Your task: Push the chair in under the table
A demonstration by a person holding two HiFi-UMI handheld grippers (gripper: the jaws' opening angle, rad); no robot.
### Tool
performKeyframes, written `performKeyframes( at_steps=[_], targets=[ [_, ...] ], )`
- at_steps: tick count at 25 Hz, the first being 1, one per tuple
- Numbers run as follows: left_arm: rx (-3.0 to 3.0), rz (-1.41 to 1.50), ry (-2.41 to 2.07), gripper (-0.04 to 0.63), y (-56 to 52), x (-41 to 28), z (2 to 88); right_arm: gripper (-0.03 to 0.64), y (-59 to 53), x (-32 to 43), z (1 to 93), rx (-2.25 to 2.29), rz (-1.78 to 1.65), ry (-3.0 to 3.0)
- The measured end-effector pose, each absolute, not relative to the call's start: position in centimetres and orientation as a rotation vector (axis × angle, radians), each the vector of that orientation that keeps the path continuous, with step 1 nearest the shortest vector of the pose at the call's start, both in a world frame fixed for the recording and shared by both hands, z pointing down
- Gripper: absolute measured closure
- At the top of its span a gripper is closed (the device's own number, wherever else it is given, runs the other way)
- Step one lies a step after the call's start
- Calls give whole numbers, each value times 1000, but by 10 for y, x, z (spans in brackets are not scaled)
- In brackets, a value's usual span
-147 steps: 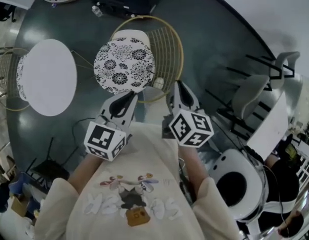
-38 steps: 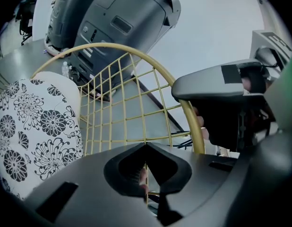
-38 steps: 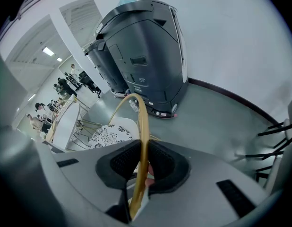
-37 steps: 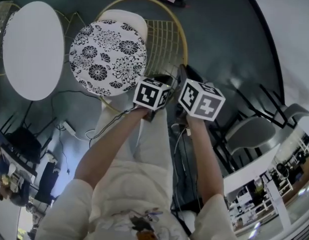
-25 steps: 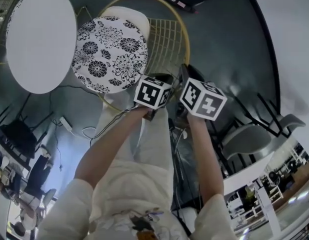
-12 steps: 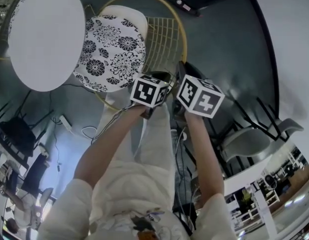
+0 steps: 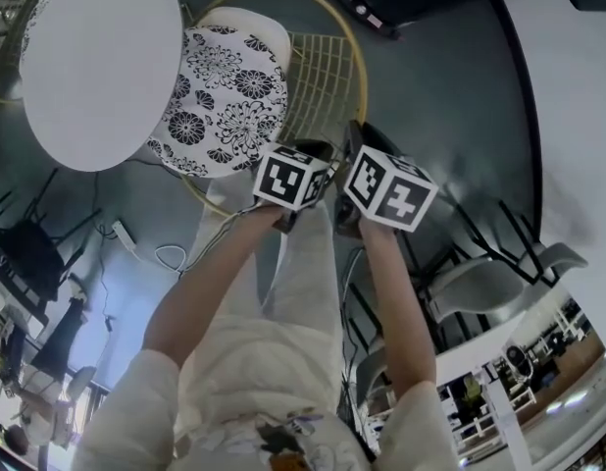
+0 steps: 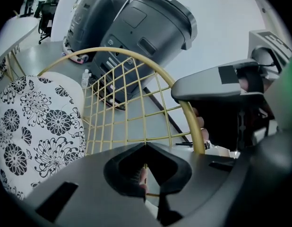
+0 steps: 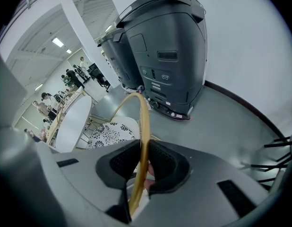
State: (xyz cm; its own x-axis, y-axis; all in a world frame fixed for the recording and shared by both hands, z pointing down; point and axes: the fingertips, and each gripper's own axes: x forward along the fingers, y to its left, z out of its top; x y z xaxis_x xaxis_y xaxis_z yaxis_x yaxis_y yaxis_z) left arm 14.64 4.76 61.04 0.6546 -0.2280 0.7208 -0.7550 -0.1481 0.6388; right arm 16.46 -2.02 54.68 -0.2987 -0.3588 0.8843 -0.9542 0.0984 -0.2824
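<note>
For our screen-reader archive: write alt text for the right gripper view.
The right gripper clamps its jaws on the chair's gold rim; beyond lie its floral cushion, a white round table and dark grey machines.

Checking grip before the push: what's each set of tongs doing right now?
Left tongs: closed on a thin wire of the chair's back grid.
Right tongs: closed on the chair's gold rim.

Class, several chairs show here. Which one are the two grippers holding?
The gold wire chair with the flowered cushion, beside the round white table. The left gripper and right gripper both clamp its back; the grey chair stands apart, untouched.
</note>
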Motion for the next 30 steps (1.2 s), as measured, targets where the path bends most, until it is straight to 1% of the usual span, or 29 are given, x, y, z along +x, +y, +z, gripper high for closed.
performKeyframes(
  at_steps=[12, 14, 15, 18, 23, 30],
  targets=[
    [1722, 514, -780, 578, 46, 150, 602, 558, -17, 164, 544, 1282, 1166, -1750],
    [1746, 528, -776, 532, 42, 145, 600, 557, -17, 165, 542, 1291, 1149, -1751],
    [1752, 537, -776, 522, 41, 143, 600, 556, -17, 167, 540, 1299, 1136, -1751],
    [1753, 544, -789, 518, 38, 137, 595, 551, -14, 173, 535, 1318, 1132, -1746],
    [1791, 526, -823, 520, 33, 129, 563, 551, -10, 178, 516, 1341, 1143, -1758],
    [1879, 485, -892, 520, 19, 108, 481, 551, -11, 174, 449, 1389, 1143, -1831]
  ],
)
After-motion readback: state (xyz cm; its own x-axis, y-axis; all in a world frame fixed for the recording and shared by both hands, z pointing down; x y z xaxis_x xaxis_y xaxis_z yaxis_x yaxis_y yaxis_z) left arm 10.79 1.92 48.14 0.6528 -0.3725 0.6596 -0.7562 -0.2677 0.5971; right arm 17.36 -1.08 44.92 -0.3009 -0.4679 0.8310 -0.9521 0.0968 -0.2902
